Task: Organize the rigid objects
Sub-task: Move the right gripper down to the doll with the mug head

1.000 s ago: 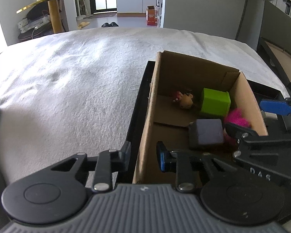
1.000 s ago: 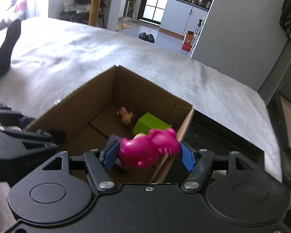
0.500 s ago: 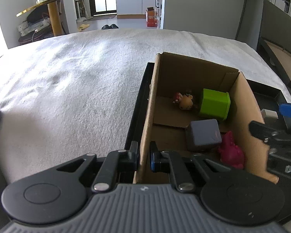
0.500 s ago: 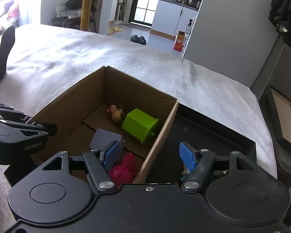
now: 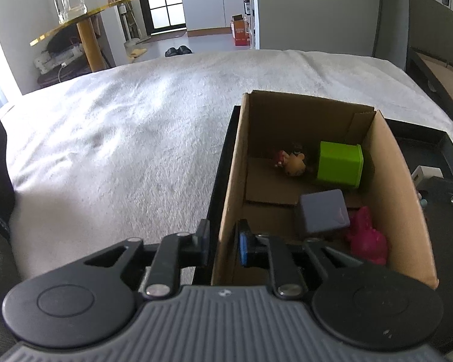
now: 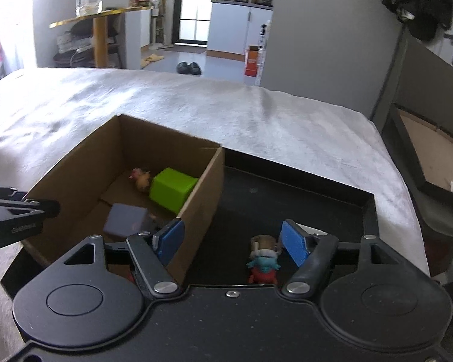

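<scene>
The left gripper [image 5: 222, 242] is seen with its jaws narrow, straddling the near left wall of the cardboard box [image 5: 229, 181]; they have just been opening a little, and whether the pads press the cardboard cannot be told from this angle. The right gripper [image 6: 231, 238] is shown with its jaws about half spread and just widened, nothing gripped between them; its left finger lies against the box's right wall, its right finger over the black tray [image 6: 302, 193]. A small figurine in blue and red [image 6: 264, 261] is seen lying on the tray just beside the right finger.

Inside the box, a pink toy [image 5: 367, 236] is found in the near right corner, touching a grey-purple cube [image 5: 323, 211]. Farther back a green cube [image 5: 339, 164] is placed, with a small tan figure [image 5: 291, 163] beside it. The box stands in the tray, which rests on a bed covered with a white blanket [image 5: 120, 138].
</scene>
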Demonstrator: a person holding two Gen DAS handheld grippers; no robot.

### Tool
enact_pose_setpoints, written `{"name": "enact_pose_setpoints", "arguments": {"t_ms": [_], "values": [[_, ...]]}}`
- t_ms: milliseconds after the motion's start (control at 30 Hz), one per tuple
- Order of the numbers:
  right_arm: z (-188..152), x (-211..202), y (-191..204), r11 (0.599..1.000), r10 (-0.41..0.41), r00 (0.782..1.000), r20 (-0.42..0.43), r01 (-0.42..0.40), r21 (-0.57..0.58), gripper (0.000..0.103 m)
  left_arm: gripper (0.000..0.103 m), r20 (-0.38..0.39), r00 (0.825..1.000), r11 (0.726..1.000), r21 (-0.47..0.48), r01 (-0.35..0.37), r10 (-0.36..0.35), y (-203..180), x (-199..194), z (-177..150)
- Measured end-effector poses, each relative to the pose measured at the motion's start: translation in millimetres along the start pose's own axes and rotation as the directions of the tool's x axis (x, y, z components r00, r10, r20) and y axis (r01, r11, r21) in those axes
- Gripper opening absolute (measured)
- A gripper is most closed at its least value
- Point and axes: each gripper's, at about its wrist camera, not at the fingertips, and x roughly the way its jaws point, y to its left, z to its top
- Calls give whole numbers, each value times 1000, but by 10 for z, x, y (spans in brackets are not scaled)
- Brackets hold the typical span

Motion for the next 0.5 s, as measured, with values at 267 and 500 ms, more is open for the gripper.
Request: {"name": "enact_pose_setpoints", "arguments": {"t_ms": [267,500], "values": [[-110,148,-223,998,-14,999,-36,16,54,70,52,27,998,997,52,-54,53,-149,6,35],[-214,354,-385,993,-1,997,-78,10,119,70,60,33,996,995,53,-79,77,-209,46,75]]}}
